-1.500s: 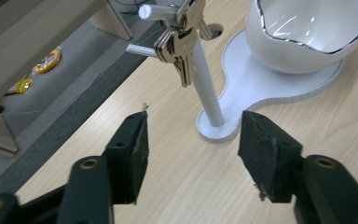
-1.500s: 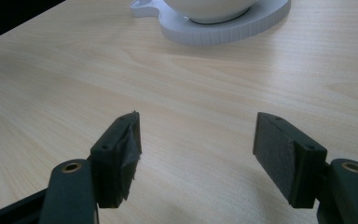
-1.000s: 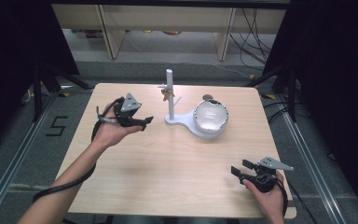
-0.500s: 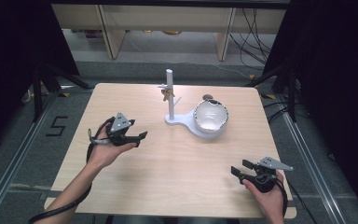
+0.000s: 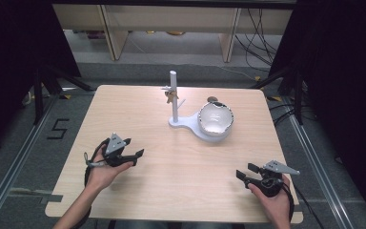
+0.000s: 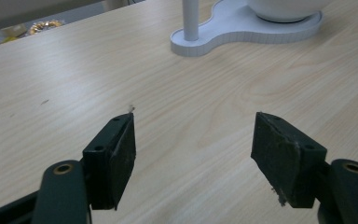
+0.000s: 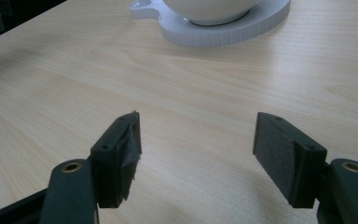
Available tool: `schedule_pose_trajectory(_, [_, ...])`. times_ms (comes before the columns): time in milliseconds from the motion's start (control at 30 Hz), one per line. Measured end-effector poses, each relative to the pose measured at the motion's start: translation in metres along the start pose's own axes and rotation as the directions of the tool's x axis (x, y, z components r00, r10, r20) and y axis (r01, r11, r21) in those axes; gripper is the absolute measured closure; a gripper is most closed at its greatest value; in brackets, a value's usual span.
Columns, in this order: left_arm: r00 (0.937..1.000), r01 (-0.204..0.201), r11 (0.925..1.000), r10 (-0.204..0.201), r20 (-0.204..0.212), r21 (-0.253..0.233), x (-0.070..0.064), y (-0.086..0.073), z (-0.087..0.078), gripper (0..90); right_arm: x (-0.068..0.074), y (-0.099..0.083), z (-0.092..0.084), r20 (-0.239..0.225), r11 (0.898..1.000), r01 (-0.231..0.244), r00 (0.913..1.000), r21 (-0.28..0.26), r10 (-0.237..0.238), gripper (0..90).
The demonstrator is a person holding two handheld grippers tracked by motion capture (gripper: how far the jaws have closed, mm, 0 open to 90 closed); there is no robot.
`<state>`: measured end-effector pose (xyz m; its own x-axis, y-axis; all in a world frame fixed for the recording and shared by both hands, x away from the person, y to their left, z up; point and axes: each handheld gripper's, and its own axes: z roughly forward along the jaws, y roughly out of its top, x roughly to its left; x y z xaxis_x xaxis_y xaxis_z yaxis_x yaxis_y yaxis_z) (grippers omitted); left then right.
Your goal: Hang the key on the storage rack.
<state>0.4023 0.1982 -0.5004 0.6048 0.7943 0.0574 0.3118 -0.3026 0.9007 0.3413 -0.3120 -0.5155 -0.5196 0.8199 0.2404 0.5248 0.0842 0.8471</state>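
Note:
A white stand (image 5: 189, 125) sits at the table's far middle, with an upright post (image 5: 173, 93) and a small tan item hanging on it (image 5: 170, 97). A white bowl (image 5: 215, 118) rests on the stand's round base. My left gripper (image 5: 134, 148) is at the front left of the table, open, nothing between its jaws; its own view shows the post's foot (image 6: 190, 21) and the base (image 6: 242, 25) ahead. My right gripper (image 5: 244, 171) lies low at the front right, open and empty, with the bowl (image 7: 209, 10) and base (image 7: 233, 30) ahead.
The light wooden table (image 5: 171, 191) stands on a dark floor with rails at both sides. Shelving (image 5: 171, 28) lies beyond the far edge, and cables (image 5: 262, 43) trail at the back right. A "5" is marked on the floor (image 5: 59, 129) at the left.
My left gripper has drawn back from near the stand toward the front left of the table and come down low. The right gripper has stayed put.

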Motion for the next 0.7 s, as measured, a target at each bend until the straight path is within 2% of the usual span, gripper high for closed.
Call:
schedule_pose_trajectory(33, [0.9999,0.013,0.9998,-0.013,-0.008,-0.015,-0.001,-0.006,-0.001,30.2,0.000,0.000,0.000,0.002,1.000,-0.002,1.0000,0.003,0.002,33.1])
schedule_pose_trajectory(100, [0.9998,0.013,0.9994,-0.014,-0.016,-0.031,0.000,-0.015,-0.003,30.2,0.000,0.000,0.000,-0.003,1.000,-0.001,1.0000,-0.003,0.001,33.1])
schedule_pose_trajectory(133, [0.9998,-0.001,0.9993,0.000,-0.020,-0.037,0.000,-0.020,-0.004,30.2,0.000,0.000,0.001,0.001,1.000,0.005,1.0000,-0.004,-0.005,33.1])
schedule_pose_trajectory(200, [0.9996,-0.005,0.9994,0.004,-0.030,-0.035,0.000,-0.027,-0.008,30.3,0.003,0.000,-0.001,0.005,1.000,-0.028,0.9996,0.009,0.028,33.1])
schedule_pose_trajectory(233, [0.9991,0.023,0.9987,-0.025,-0.034,-0.044,-0.002,-0.029,-0.009,31.2,0.003,-0.001,0.000,-0.004,0.999,-0.037,0.9993,0.005,0.037,33.1])
schedule_pose_trajectory(267, [0.9991,0.007,0.9974,-0.010,-0.041,-0.071,-0.002,-0.029,-0.012,30.9,0.003,0.000,-0.001,0.005,0.999,-0.031,0.9995,0.016,0.031,33.1])
schedule_pose_trajectory(367, [0.9967,0.034,0.9937,-0.041,-0.070,-0.107,-0.004,-0.033,-0.018,30.8,0.003,-0.001,0.000,-0.005,1.000,-0.031,0.9995,0.000,0.031,33.1])
schedule_pose_trajectory(433, [0.9958,0.038,0.9916,-0.048,-0.079,-0.123,-0.007,-0.034,-0.020,30.8,0.003,0.000,0.000,-0.005,1.000,-0.030,0.9995,0.006,0.030,33.1])
schedule_pose_trajectory(567, [0.9953,0.016,0.9866,-0.031,-0.092,-0.162,-0.010,-0.036,-0.023,31.4,0.003,-0.001,0.000,-0.004,0.999,-0.033,0.9994,0.002,0.033,33.1])
schedule_pose_trajectory(633, [0.9952,0.013,0.9872,-0.028,-0.094,-0.159,-0.010,-0.036,-0.024,31.8,0.003,0.000,-0.001,0.003,0.999,-0.031,0.9995,0.018,0.031,33.1])
schedule_pose_trajectory(667, [0.9952,0.015,0.9874,-0.030,-0.093,-0.158,-0.010,-0.036,-0.025,32.0,0.000,0.000,0.000,0.007,1.000,0.008,0.9999,0.003,-0.008,33.1])
schedule_pose_trajectory(700, [0.9948,0.021,0.9872,-0.037,-0.095,-0.158,-0.010,-0.036,-0.024,32.3,0.001,0.000,0.001,0.004,1.000,-0.003,1.0000,0.012,0.003,33.1])
